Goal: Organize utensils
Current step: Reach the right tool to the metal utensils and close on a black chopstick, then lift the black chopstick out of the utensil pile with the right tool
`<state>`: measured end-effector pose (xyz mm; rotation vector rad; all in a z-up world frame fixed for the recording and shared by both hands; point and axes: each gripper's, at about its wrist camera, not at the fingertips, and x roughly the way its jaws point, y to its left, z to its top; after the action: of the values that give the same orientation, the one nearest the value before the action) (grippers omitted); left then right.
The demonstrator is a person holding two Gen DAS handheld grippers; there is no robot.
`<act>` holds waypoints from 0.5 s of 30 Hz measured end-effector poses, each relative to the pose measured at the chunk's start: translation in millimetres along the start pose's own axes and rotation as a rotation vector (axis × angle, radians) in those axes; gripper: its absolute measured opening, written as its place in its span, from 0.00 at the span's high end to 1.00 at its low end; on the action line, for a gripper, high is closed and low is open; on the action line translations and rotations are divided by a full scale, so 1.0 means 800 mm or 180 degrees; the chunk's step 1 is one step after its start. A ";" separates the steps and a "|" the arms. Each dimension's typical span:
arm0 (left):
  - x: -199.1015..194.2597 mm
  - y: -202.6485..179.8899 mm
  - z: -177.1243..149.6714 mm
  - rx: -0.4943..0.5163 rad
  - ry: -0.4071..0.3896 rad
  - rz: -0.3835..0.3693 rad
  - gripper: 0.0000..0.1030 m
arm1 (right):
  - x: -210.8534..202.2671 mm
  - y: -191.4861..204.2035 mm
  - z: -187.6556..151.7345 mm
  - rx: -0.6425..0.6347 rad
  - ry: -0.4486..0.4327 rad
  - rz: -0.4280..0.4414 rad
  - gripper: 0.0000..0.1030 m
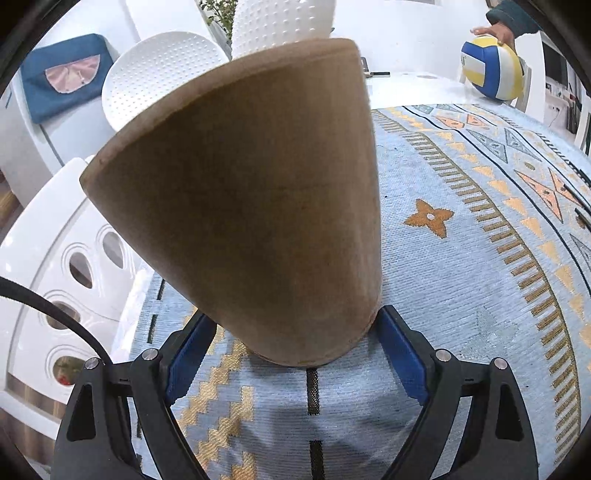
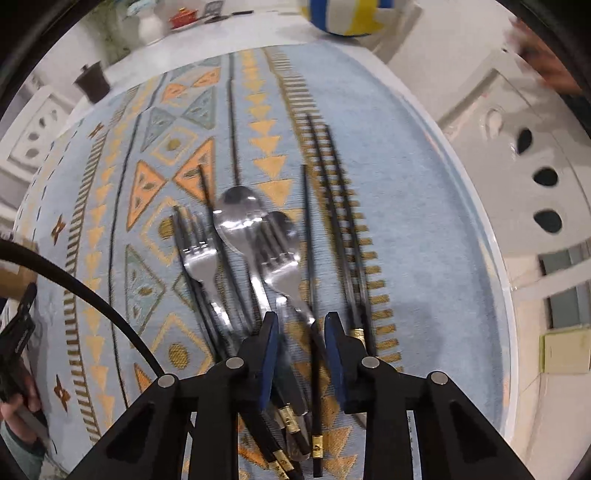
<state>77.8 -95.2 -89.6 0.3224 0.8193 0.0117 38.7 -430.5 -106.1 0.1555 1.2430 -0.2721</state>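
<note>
On the desk (image 2: pixel 476 236) lies a cloth (image 2: pixel 406 206), and on the cloth the utensils lie in a bunch: a fork (image 2: pixel 197 258) to the left, a spoon (image 2: pixel 236 218) beside it, a second fork (image 2: pixel 282 269) right of the spoon, and chopsticks (image 2: pixel 338 206) furthest right. A ball (image 2: pixel 347 14) sits beyond the cloth's far edge. In the left wrist view a holder (image 1: pixel 243 206) stands tilted on the cloth between the left fingers (image 1: pixel 402 354), with chairs (image 1: pixel 159 74) behind it off the cloth.
</note>
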 end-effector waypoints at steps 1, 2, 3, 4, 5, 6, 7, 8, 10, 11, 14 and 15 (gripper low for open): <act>-0.002 -0.003 0.001 0.0007 -0.0005 0.0014 0.13 | 0.000 0.006 -0.001 -0.0092 0.0001 -0.0045 0.76; -0.003 -0.005 0.002 0.0010 -0.0011 0.0028 0.13 | 0.004 0.011 -0.002 -0.0182 0.0010 -0.0088 0.76; -0.002 -0.007 0.001 0.0014 -0.0016 0.0036 0.13 | 0.008 0.013 -0.008 -0.0231 0.0029 -0.0113 0.76; -0.003 -0.009 0.002 0.0021 -0.0020 0.0048 0.13 | 0.015 0.017 -0.004 -0.0275 0.0063 -0.0135 0.78; -0.002 -0.010 0.002 0.0022 -0.0021 0.0051 0.13 | 0.020 0.021 0.001 -0.0331 0.0049 -0.0190 0.78; -0.002 -0.012 0.003 0.0022 -0.0021 0.0052 0.13 | 0.021 0.024 0.006 -0.0378 0.0001 -0.0166 0.81; 0.000 -0.012 0.003 0.0020 -0.0021 0.0051 0.13 | 0.022 0.027 0.011 -0.0408 -0.0002 -0.0138 0.86; -0.001 -0.014 0.004 0.0022 -0.0020 0.0057 0.13 | 0.023 0.030 0.017 -0.0444 -0.0013 -0.0142 0.88; 0.001 -0.016 0.000 0.0032 -0.0023 0.0077 0.12 | 0.029 0.035 0.024 -0.0484 0.0011 -0.0145 0.98; 0.000 -0.018 -0.002 0.0035 -0.0023 0.0087 0.12 | 0.032 0.033 0.026 -0.0466 0.0032 -0.0091 0.98; -0.001 -0.023 -0.003 0.0037 -0.0022 0.0110 0.11 | 0.035 0.018 0.035 -0.0301 0.0006 0.0155 0.98; 0.002 -0.023 -0.006 0.0037 -0.0025 0.0115 0.11 | 0.036 0.012 0.035 -0.0228 0.0010 0.0216 0.98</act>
<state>73.5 -110.8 -99.2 0.3479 0.8060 0.0393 75.4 -432.1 -124.5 0.1361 1.2464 -0.1685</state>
